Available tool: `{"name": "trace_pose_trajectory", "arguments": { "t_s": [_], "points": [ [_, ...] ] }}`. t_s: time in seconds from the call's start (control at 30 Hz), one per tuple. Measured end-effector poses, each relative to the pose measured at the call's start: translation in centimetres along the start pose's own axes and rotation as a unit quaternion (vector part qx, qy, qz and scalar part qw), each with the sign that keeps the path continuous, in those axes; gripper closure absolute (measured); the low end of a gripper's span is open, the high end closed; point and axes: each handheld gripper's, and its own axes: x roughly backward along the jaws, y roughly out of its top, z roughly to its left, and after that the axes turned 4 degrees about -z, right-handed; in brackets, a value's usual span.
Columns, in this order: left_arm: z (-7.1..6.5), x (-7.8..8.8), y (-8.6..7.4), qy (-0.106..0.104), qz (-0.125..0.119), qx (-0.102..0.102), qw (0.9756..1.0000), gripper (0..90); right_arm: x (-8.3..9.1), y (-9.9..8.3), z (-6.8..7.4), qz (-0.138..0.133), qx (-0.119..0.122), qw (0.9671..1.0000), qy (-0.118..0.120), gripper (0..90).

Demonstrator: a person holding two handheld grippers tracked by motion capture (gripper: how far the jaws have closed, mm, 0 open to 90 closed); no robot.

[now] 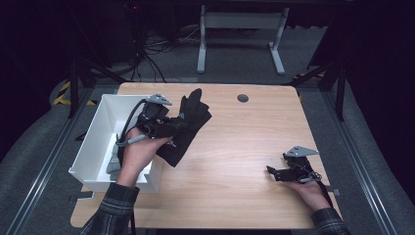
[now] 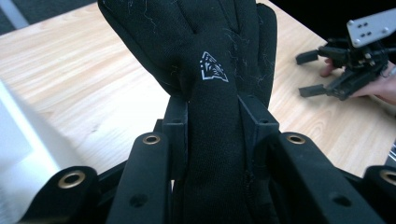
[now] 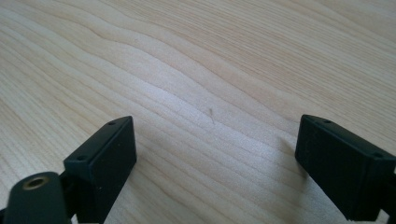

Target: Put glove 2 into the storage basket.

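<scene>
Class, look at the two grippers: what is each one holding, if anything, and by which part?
The left gripper clamps a black glove around its narrow part below the logo. The right gripper is open over the table, holding nothing.

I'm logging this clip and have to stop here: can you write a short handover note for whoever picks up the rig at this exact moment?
Left tongs: shut on the black glove, pinching it at the cuff end, fingers pointing away; a white logo shows on its back.
Right tongs: open, nothing between them, low over bare wooden table at the near right.
White bin: at the table's left edge, with a grey item inside that I cannot identify.
Done: glove gripped and held beside the bin's right wall.
Left: probably carrying the glove to wherever it belongs; the pictures don't say where.
</scene>
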Motion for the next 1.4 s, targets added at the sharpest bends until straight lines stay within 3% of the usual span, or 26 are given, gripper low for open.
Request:
{"name": "trace_pose_trajectory", "arguments": {
  "t_s": [0.13, 0.4, 0.43, 0.53, 0.67, 1.0, 1.4],
  "points": [
    [0.9, 1.1, -0.1, 0.014, -0.004, 0.006, 0.9999, 68.4, 0.0, 0.0, 0.0, 0.000, 0.000, 1.0000, 0.000, 12.8],
    [3.7, 4.0, -1.2, 0.050, -0.020, 0.039, 0.9978, 68.4, 0.0, 0.0, 0.0, 0.000, 0.000, 1.0000, 0.000, 12.8],
    [4.4, 4.6, -1.6, 0.060, -0.022, 0.051, 0.9967, 68.4, 0.0, 0.0, 0.0, 0.000, 0.000, 1.0000, 0.000, 12.8],
    [5.3, 5.3, -2.1, 0.069, -0.025, 0.062, 0.9954, 68.4, 0.0, 0.0, 0.0, 0.000, 0.000, 1.0000, 0.000, 12.8],
    [6.9, 6.0, -3.4, 0.095, -0.021, 0.088, 0.9914, 68.4, 0.0, 0.0, 0.0, 0.000, 0.000, 1.0000, 0.000, 12.8],
    [9.4, 5.7, -6.2, 0.114, -0.002, 0.132, 0.9846, 68.4, 0.0, 0.0, 0.0, 0.000, 0.000, 1.0000, 0.000, 12.8],
    [12.0, 3.7, -9.4, 0.128, 0.032, 0.174, 0.9758, 68.0, 0.0, 0.0, 0.0, 0.000, 0.000, 1.0000, 0.000, 12.8]
  ]
}}
